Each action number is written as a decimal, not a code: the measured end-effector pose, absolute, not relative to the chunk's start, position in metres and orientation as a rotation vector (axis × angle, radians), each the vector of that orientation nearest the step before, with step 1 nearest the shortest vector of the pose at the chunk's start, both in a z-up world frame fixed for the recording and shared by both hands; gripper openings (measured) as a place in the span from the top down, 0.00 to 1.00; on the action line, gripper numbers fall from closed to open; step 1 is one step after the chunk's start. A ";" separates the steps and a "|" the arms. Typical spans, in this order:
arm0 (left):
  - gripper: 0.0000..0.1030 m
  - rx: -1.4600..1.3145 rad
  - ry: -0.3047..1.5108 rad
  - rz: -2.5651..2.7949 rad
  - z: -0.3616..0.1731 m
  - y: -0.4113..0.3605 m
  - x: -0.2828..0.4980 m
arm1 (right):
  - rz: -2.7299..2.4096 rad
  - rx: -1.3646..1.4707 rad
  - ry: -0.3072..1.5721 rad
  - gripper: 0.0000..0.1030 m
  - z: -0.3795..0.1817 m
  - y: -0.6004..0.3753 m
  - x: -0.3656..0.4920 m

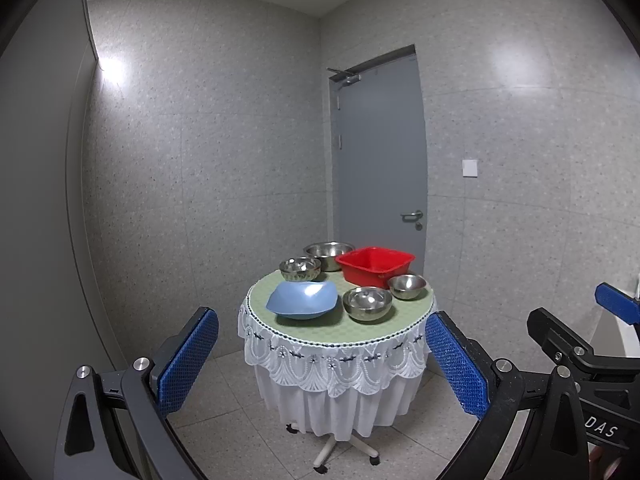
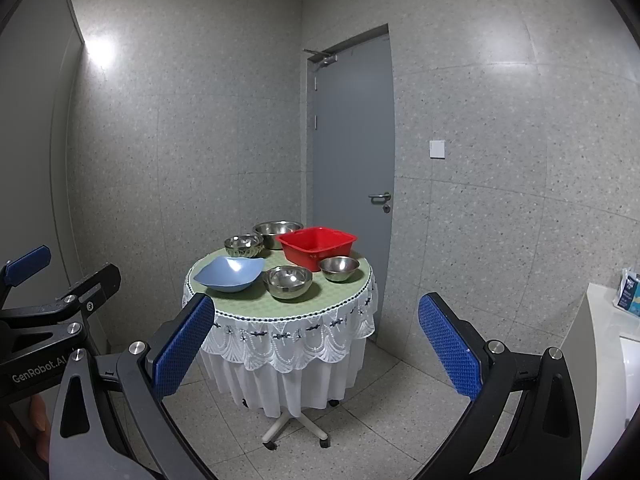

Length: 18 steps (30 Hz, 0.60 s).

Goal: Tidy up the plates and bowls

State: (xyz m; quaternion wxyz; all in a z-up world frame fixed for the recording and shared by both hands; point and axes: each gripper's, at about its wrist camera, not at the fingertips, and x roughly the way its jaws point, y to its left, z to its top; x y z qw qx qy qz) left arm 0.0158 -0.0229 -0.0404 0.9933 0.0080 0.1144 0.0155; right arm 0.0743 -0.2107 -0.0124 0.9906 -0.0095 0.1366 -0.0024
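Observation:
A small round table [image 1: 416,312] [image 2: 356,280] with a green top and white lace skirt stands ahead. On it are a blue square bowl [image 1: 302,299] [image 2: 231,273], a red plastic tub [image 1: 375,266] [image 2: 317,243] and several steel bowls: one front centre [image 1: 367,303] [image 2: 287,281], one front right [image 1: 407,286] [image 2: 339,268], one back left [image 1: 300,269] [image 2: 243,245], a larger one at the back [image 1: 329,255] [image 2: 277,233]. My left gripper [image 1: 322,356] and right gripper [image 2: 316,344] are both open, empty, well short of the table.
A grey door [image 1: 380,152] [image 2: 352,128] is behind the table, speckled walls around. The table has a wheeled base [image 2: 296,428]. A white counter [image 2: 600,344] with a small carton [image 2: 630,292] is at the right. The right gripper shows at the edge of the left wrist view [image 1: 580,344].

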 end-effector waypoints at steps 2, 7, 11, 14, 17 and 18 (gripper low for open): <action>0.01 0.015 0.230 0.029 -0.040 -0.022 0.017 | -0.005 -0.019 0.273 0.00 -0.013 -0.210 0.074; 0.01 0.017 0.233 0.029 -0.039 -0.021 0.020 | -0.006 -0.018 0.275 0.00 -0.013 -0.209 0.075; 0.01 0.017 0.235 0.027 -0.038 -0.020 0.021 | -0.006 -0.020 0.279 0.00 -0.012 -0.208 0.078; 0.01 0.018 0.239 0.028 -0.036 -0.020 0.023 | -0.006 -0.020 0.283 0.00 -0.010 -0.208 0.082; 0.01 0.019 0.246 0.030 -0.032 -0.020 0.026 | -0.003 -0.019 0.293 0.00 -0.007 -0.210 0.087; 0.01 0.019 0.248 0.031 -0.031 -0.020 0.028 | -0.003 -0.019 0.294 0.00 -0.006 -0.209 0.087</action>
